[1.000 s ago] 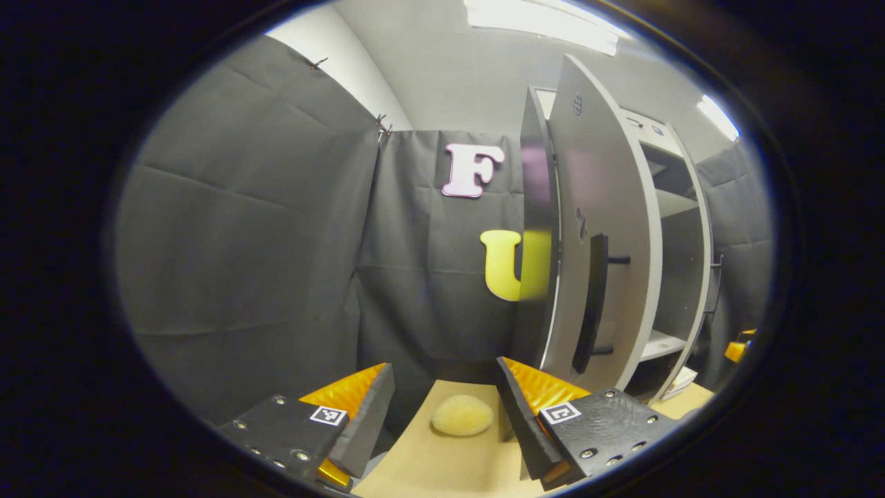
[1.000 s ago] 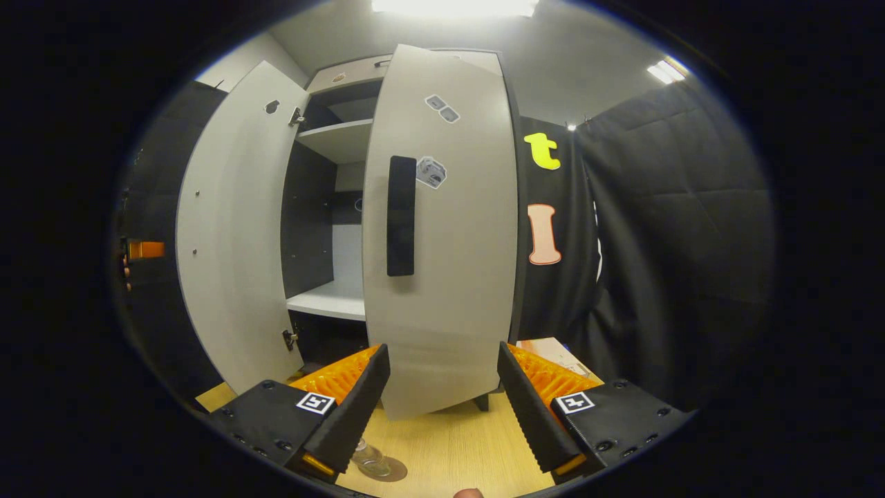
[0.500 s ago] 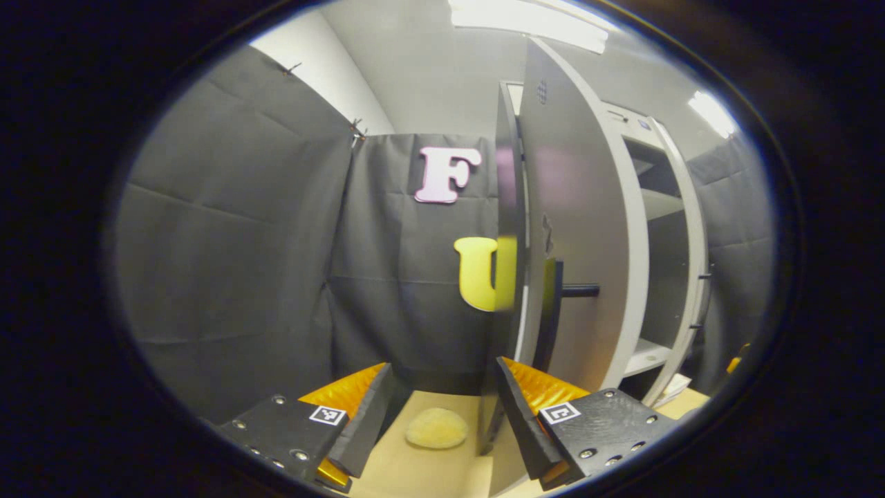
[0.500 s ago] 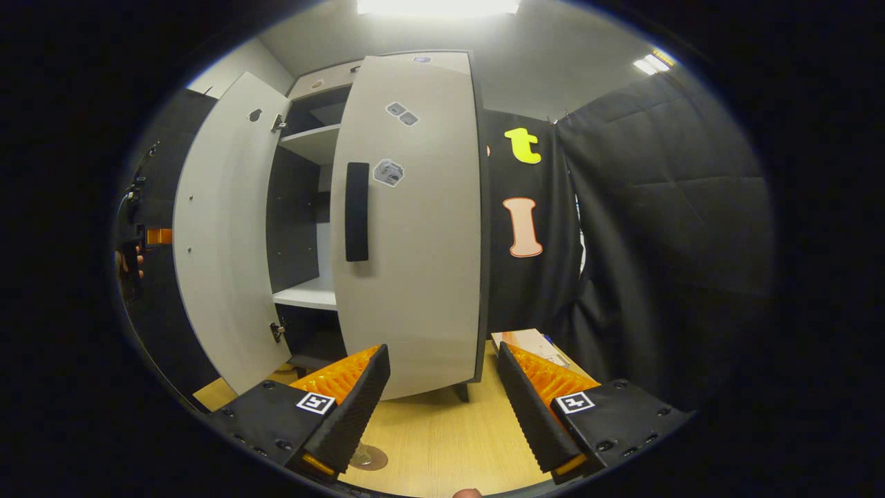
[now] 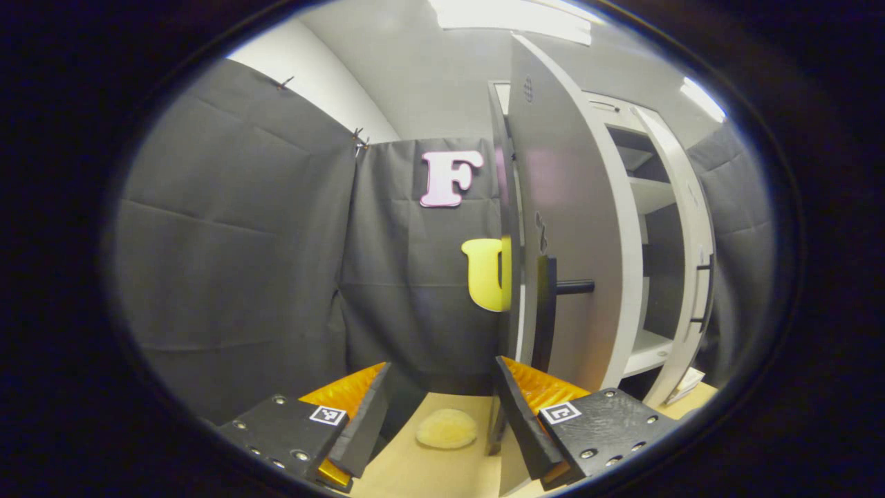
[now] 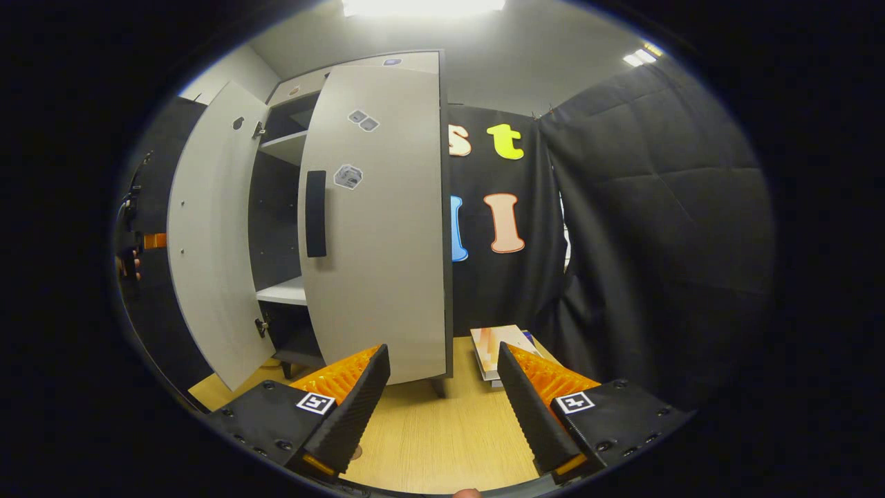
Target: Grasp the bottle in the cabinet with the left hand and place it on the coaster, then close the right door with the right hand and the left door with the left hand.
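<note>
In the right gripper view the grey cabinet's right door [image 6: 377, 228], with its black handle [image 6: 316, 214], stands nearly closed. A narrow dark gap [image 6: 276, 207] still shows the shelves. The left door [image 6: 207, 228] hangs wide open. My right gripper [image 6: 442, 408] is open over the wooden table [image 6: 442, 443], a short way in front of the right door, holding nothing. A sliver of the round coaster [image 6: 355, 454] peeks out beside its left finger. In the left gripper view the left door [image 5: 574, 228] is almost edge-on, its black handle [image 5: 546, 311] just beyond my open, empty left gripper [image 5: 439, 415].
A yellow pad [image 5: 446, 429] lies on the table between the left gripper's fingers, farther off. A stack of papers [image 6: 501, 346] lies right of the cabinet by the black cloth wall. A hand with the other gripper [image 6: 142, 242] shows small behind the open left door.
The right door has swung further toward closed, and the right gripper view has drifted right and back. The left gripper has come round to the left door's outer side, now seeing it edge-on.
</note>
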Action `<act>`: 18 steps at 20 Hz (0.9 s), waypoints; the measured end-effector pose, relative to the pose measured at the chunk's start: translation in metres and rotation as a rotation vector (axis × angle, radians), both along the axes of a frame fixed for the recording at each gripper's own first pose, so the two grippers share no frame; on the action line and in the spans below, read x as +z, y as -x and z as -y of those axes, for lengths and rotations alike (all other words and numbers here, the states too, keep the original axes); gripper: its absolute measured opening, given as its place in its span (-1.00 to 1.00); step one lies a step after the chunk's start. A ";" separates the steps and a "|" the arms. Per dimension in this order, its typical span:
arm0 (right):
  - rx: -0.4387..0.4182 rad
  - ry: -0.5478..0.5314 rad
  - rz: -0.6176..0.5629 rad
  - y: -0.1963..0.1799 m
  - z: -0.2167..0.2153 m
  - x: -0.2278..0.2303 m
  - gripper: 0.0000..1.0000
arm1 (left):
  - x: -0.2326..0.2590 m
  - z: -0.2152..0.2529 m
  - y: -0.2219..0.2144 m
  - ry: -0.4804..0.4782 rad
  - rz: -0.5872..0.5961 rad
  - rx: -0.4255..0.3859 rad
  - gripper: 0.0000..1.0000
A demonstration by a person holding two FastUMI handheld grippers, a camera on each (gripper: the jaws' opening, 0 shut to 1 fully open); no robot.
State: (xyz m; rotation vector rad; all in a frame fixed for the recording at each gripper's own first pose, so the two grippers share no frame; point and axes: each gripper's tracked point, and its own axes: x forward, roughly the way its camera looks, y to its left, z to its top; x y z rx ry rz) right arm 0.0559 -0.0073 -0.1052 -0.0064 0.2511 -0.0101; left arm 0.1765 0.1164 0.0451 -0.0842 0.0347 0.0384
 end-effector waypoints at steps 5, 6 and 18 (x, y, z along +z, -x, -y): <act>0.006 0.020 0.002 0.002 0.017 0.002 0.99 | 0.005 0.049 0.008 0.036 0.023 -0.035 0.73; 0.003 0.025 0.002 0.003 0.022 0.003 0.99 | 0.006 0.056 0.009 0.047 0.024 -0.039 0.73; -0.031 0.038 -0.011 0.013 0.051 0.001 0.99 | 0.008 0.111 -0.007 0.063 0.029 -0.092 0.69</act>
